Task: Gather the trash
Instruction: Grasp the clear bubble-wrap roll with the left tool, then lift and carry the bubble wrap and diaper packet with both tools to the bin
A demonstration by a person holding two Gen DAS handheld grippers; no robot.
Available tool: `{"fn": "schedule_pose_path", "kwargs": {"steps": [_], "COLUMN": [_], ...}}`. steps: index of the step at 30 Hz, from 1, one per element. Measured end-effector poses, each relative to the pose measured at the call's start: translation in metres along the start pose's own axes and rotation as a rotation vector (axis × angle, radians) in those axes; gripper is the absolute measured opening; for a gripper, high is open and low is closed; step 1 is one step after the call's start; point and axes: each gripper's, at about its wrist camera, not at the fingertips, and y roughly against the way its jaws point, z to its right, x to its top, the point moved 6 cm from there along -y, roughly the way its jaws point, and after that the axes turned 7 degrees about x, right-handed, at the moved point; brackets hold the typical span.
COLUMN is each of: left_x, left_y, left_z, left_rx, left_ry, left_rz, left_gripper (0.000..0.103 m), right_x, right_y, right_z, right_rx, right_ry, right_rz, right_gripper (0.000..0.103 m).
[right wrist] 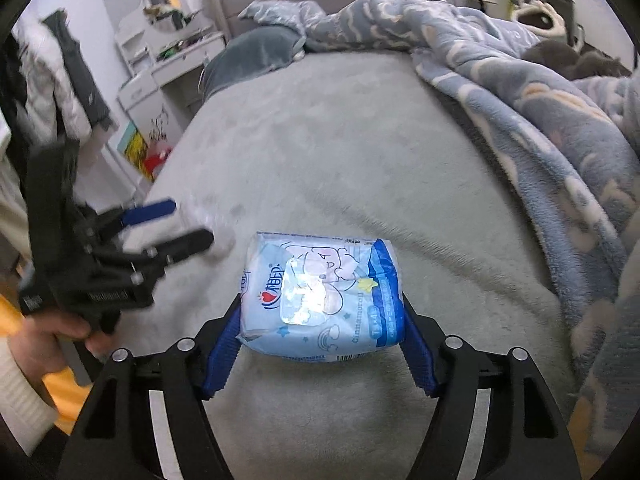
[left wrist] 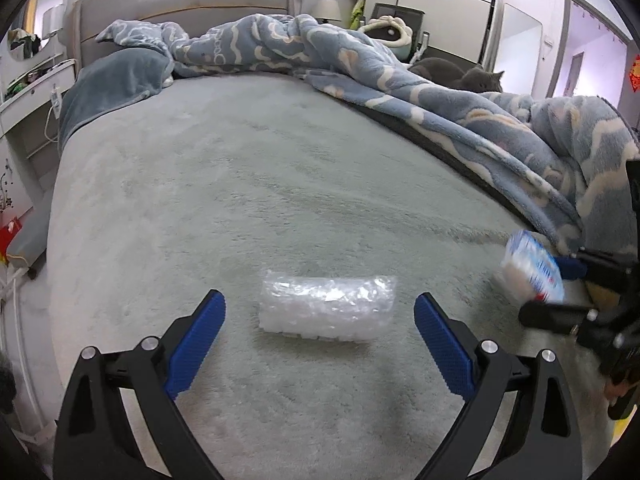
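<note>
Two pieces of trash show: one clear plastic bundle (left wrist: 328, 307) lying on the bed (left wrist: 240, 184) just ahead of the wide-open left hand-held gripper (left wrist: 320, 336), and one blue tissue pack (right wrist: 320, 296) clamped in the right hand-held gripper (right wrist: 320, 344), tilted downward above the bed. The pack reads "Cinnamoroll".

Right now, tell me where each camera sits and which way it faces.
Left wrist: on the left gripper, angled down the bed; open fingers flank a bubble-wrap roll.
Right wrist: on the right gripper, same heading; fingers clamp a tissue pack; a hand shows.
Shared: bed, blanket, both grippers.
</note>
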Motion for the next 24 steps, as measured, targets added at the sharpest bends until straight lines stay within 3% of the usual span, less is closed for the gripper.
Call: {"fn": "schedule_pose_path", "kwargs": {"steps": [3, 7, 13, 24], "left_x": [0.000, -0.003, -0.006, -0.006], "left_y": [-0.002, -0.009, -0.012, 0.011], "left_z": [0.002, 0.005, 0.004, 0.022], "left_rx": [-0.016, 0.016, 0.011, -0.018], "left_ry": [0.012, -0.006, 0.014, -0.042], "left_rz": [-0.003, -0.029, -0.052, -0.034], "left_gripper": [0.095, 0.078, 0.070, 0.066], "right_x": [0.003, 0.004, 0.006, 0.012], "right_y": [0.004, 0.005, 0.012, 0.025], "right_z": [0.002, 0.003, -0.003, -0.021], "right_rx": [0.031, 0.043, 0.082, 0.099], "right_ry": [-0.032, -0.043, -0.063, -0.039], "right_rz": [0.017, 0.016, 0.030, 0.044], "right_gripper": [0.072, 0.072, 0.072, 0.072]}}
